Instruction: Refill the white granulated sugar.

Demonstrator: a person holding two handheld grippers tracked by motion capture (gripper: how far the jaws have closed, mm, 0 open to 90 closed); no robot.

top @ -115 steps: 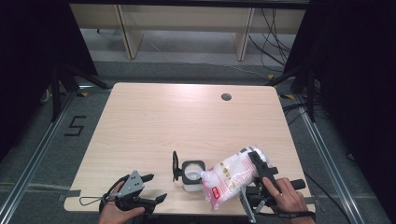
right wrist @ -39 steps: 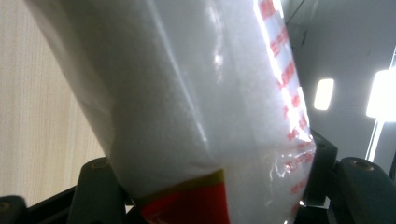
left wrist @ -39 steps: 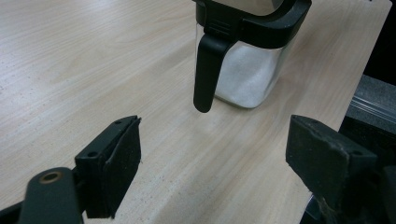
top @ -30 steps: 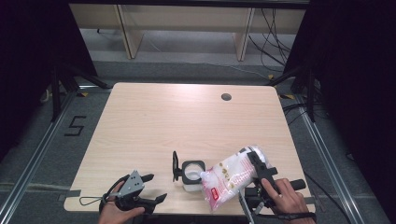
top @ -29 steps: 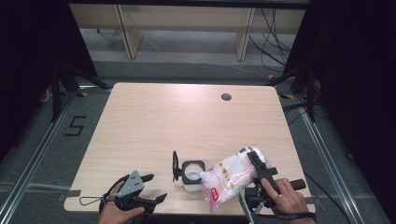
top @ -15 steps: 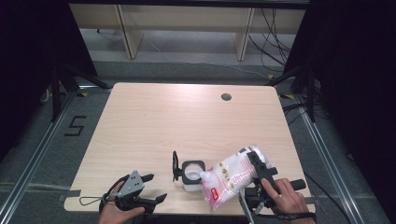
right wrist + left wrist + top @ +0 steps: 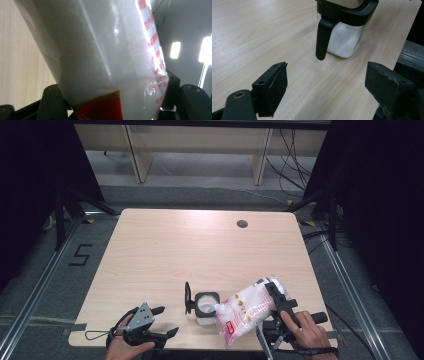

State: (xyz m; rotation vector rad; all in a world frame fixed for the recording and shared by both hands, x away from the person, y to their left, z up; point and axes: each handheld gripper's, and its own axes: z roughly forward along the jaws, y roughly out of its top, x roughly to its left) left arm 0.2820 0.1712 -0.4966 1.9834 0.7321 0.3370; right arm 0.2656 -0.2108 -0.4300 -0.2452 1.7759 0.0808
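A clear jar (image 7: 204, 307) with a black rim and a flipped-open black lid stands near the table's front edge, part full of white powder; the left gripper view has the same jar (image 7: 342, 37) just ahead. A clear plastic bag (image 7: 248, 310) of white grains with red print is tilted, one end over the jar's mouth. My right gripper (image 7: 276, 306) is shut on the bag (image 7: 100, 57), which hides most of both jaws. My left gripper (image 7: 164, 321) rests at the front left edge, open, with nothing between its jaws (image 7: 325, 92).
The wooden table (image 7: 200, 250) has a round cable hole (image 7: 242, 223) at the back right. Metal rails and grey floor flank the table. Cables lie on the floor behind it.
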